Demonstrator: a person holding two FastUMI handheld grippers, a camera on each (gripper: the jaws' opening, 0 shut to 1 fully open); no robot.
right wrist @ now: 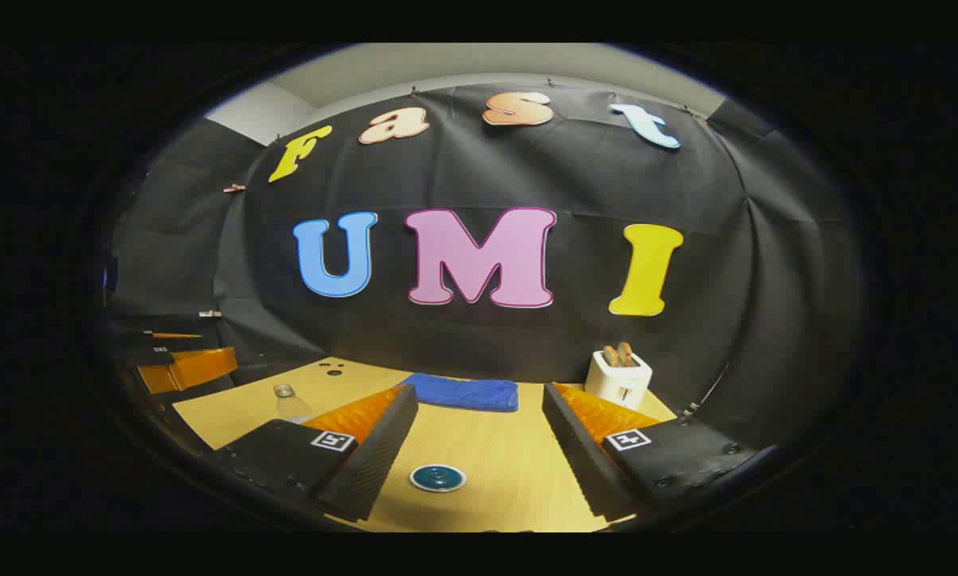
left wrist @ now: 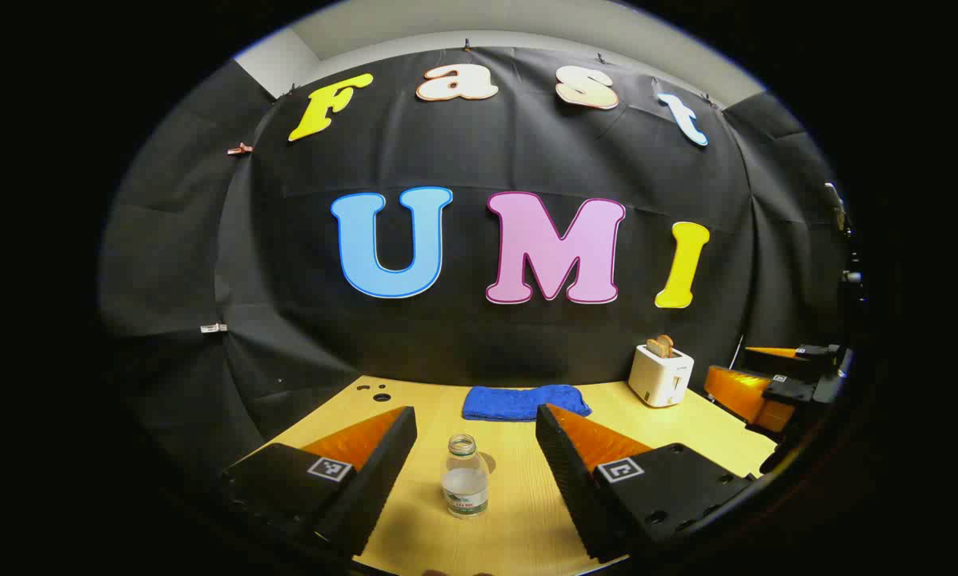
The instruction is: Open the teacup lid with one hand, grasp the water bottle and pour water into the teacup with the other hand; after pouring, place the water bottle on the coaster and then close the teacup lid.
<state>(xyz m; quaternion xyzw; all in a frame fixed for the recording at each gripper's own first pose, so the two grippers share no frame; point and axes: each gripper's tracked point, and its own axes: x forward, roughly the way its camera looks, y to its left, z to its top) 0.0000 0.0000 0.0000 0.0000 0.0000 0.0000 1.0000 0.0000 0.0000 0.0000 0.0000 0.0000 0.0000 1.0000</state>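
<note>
The left gripper (left wrist: 475, 448) is hanging released, the uncapped water bottle (left wrist: 465, 477) standing between its fingers, untouched. The right gripper (right wrist: 479, 436) is spread wide above the teacup lid (right wrist: 438, 478); the cup beneath is hidden.

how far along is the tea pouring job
Nothing looks done. The bottle stands uncapped on the table, centred ahead of the open left gripper. The open right gripper hovers over the teacup lid. Lifting the lid, pouring, parking the bottle and closing all remain.
</note>
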